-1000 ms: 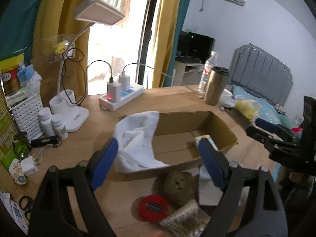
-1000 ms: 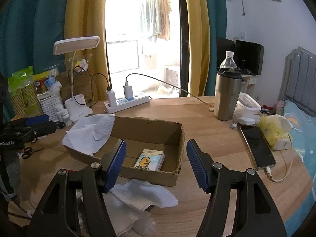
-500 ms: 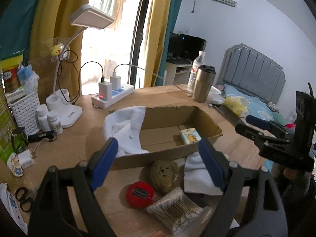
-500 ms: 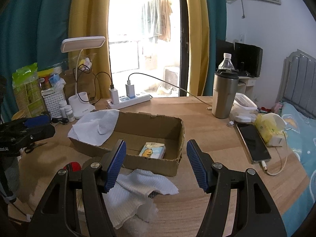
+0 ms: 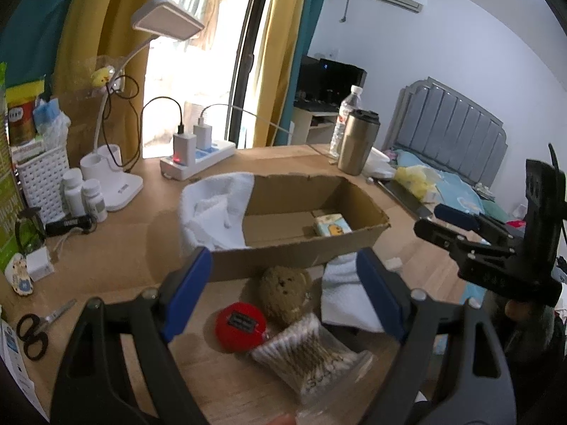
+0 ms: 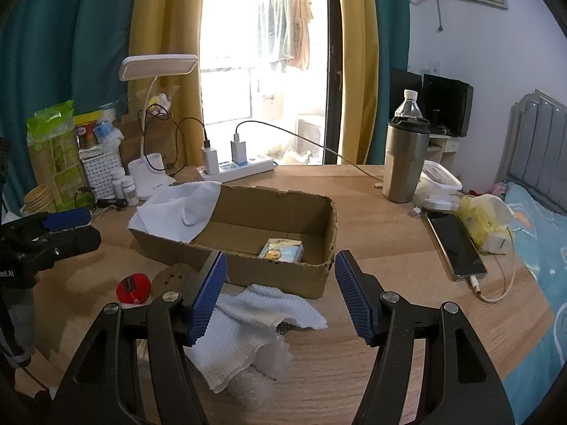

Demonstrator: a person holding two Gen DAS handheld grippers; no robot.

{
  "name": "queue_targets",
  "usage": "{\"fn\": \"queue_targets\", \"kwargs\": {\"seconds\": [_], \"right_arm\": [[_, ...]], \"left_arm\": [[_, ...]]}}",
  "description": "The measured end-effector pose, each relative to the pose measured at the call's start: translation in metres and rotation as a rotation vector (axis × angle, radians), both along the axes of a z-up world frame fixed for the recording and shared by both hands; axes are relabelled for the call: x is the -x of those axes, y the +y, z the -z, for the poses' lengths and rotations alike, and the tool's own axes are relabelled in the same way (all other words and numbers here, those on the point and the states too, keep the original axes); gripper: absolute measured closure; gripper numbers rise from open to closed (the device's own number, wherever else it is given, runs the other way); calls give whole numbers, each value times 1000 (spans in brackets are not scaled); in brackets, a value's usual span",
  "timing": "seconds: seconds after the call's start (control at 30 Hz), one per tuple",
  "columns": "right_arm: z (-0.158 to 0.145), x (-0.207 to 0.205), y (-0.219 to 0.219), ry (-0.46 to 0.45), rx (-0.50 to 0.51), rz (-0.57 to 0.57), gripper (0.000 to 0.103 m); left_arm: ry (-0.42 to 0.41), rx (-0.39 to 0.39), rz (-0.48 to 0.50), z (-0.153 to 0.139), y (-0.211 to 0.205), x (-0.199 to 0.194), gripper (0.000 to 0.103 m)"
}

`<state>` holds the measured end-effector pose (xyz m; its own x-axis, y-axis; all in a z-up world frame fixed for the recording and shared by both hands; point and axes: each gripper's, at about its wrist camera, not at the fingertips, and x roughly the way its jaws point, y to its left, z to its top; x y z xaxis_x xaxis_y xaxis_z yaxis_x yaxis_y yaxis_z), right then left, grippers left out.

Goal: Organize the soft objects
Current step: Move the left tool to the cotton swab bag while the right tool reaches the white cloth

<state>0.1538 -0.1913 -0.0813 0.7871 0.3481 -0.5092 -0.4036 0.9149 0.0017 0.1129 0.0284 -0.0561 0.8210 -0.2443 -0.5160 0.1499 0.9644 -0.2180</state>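
An open cardboard box lies on the wooden table. A white towel drapes over its left end, and a small tissue pack sits inside. In front of the box lie a brown plush toy, a red round object, a bag of cotton swabs and a second white towel. My left gripper hangs open above the plush toy, holding nothing. My right gripper is open over the second towel and empty.
A desk lamp, power strip, pill bottles and white basket crowd the back left. Scissors lie at the front left. A steel tumbler, phone and yellow bag stand at the right.
Both grippers have drawn back from the box, so the plush toy, red object, swab bag and second towel show more fully. Both stay open and empty.
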Motion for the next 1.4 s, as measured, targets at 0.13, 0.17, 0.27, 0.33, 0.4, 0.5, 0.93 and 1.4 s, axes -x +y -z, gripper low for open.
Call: {"fn": "queue_targets", "kwargs": {"seconds": [0.13, 0.17, 0.27, 0.33, 0.4, 0.5, 0.93, 1.4], "right_arm": [[3, 3, 4, 4, 7, -9, 36], [4, 4, 5, 6, 10, -12, 36], [8, 6, 8, 10, 16, -19, 36], [10, 8, 9, 14, 19, -23, 36], [13, 9, 10, 19, 18, -26, 36], [18, 12, 12, 29, 21, -41, 36], [41, 0, 13, 83, 13, -68, 36], [60, -10, 0, 127, -28, -71, 36]], "left_arm": [[9, 8, 7, 7, -1, 3, 18], [11, 10, 8, 9, -2, 3, 18], [20, 20, 12, 15, -3, 5, 18], [26, 27, 16, 19, -5, 5, 18], [31, 30, 20, 23, -7, 5, 18], [40, 31, 26, 29, -12, 6, 18], [148, 36, 32, 66, -26, 5, 18], [220, -13, -12, 90, -37, 4, 18]]}}
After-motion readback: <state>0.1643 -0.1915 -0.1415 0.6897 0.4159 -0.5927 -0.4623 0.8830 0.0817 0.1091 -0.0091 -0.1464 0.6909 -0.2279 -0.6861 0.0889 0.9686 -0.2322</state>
